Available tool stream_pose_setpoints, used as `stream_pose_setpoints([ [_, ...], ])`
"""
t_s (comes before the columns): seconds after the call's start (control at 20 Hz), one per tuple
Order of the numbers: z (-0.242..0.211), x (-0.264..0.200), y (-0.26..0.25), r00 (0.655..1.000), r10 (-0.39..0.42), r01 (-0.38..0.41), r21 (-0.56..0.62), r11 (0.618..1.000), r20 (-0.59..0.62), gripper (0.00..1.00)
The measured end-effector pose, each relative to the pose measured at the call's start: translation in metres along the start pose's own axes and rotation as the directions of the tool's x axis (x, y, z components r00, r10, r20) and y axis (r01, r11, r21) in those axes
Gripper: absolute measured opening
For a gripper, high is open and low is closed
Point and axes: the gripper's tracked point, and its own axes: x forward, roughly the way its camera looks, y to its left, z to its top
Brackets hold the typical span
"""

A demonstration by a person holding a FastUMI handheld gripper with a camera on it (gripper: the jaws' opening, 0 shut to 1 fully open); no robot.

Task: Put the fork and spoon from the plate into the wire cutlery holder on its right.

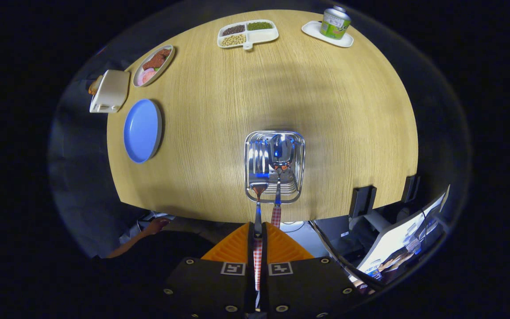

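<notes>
Fork point(258, 166) and spoon point(280, 153) stand with their heads down inside the wire cutlery holder point(274, 166), fork on the left, spoon on the right. The tool point(257, 230) is above the holder, looking straight down into it, and its two fingers are closed tight on the handles. The fork's metal handle and a red-and-white checked handle run up from the holder and pass between the fingers. The holder is a shiny, square wire basket seen from above, standing on a pale wooden tabletop point(326, 102) close to its near edge.

Well to the left of the holder lies an empty blue plate point(142, 130). Beyond the plate, further from the holder, sit a cream-coloured boxy object point(110, 91) at the tabletop's edge and a small oval dish of food point(153, 64). Far beyond the holder, across the tabletop, are a white divided tray point(248, 33) holding beans and grains and a green can point(334, 22) on a white saucer point(321, 33). A person's hand point(155, 226) shows below the tabletop's near edge, left of the holder.
</notes>
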Motion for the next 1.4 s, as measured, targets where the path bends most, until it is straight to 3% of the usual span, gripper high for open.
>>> stream_pose_setpoints([
  [0.55,0.002,0.012,-0.002,0.978,0.059,-0.06,-0.002,0.998,-0.199,0.05],
  [0.8,0.009,0.011,0.0,0.973,0.084,-0.081,0.02,0.996,-0.216,0.12],
  [0.85,0.011,0.008,-0.002,0.973,0.085,-0.083,0.018,0.996,-0.213,0.18],
  [0.95,0.017,0.005,-0.002,0.976,0.088,-0.085,0.02,0.996,-0.198,0.21],
  [1.25,0.034,-0.011,-0.001,0.986,0.115,-0.113,0.023,0.993,-0.121,0.24],
  [1.4,0.043,-0.022,-0.002,0.992,0.123,-0.123,0.022,0.992,-0.032,0.34],
])
